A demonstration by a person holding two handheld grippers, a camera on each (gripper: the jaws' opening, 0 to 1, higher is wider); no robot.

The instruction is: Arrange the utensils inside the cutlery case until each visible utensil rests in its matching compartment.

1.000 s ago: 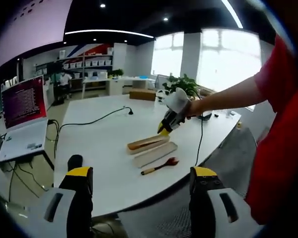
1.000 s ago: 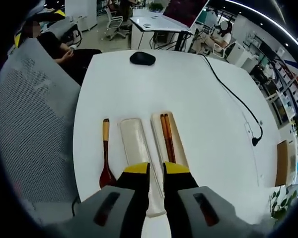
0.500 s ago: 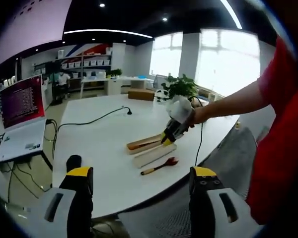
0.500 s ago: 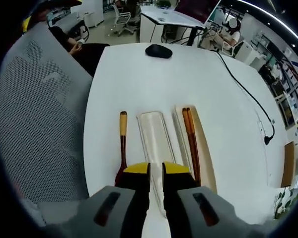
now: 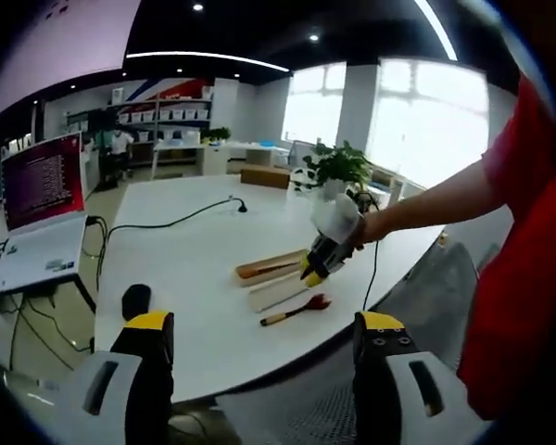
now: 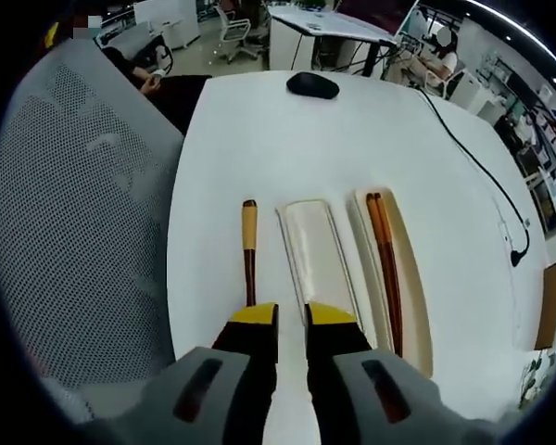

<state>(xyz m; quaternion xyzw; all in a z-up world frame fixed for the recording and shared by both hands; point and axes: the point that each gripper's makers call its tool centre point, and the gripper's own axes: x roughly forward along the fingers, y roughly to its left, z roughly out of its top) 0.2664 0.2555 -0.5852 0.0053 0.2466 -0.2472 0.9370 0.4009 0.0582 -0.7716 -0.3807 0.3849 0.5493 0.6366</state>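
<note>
The right claw (image 6: 291, 315) is hanging low over the white worktop (image 6: 259, 148), its yellow-tipped jaws nearly closed with a thin gap between them and nothing gripped. In the right gripper view the jaws are sitting over the near end of the pale case lid (image 6: 313, 255), which is lying flat. Just to one side of the lid, the wooden spoon (image 6: 248, 250) is lying on the bare worktop, its bowl hidden behind the jaw. On the other side, the tan case tray (image 6: 408, 278) is holding a pair of reddish chopsticks (image 6: 385, 260) lengthwise. A black mouse (image 6: 312, 85) is resting at the far edge, and a mesh chair (image 6: 74, 213) is standing beside the worktop.

The left gripper view is giving the distant side-on picture: the left claw (image 5: 264, 324) is spread wide and empty, well back from the worktop (image 5: 185, 260), while the right claw (image 5: 312, 269) is pointing down at the lid (image 5: 276, 292), with the spoon's (image 5: 295, 311) red bowl visible here. A laptop (image 5: 37, 213) and a potted plant (image 5: 334, 167) are also showing.
</note>
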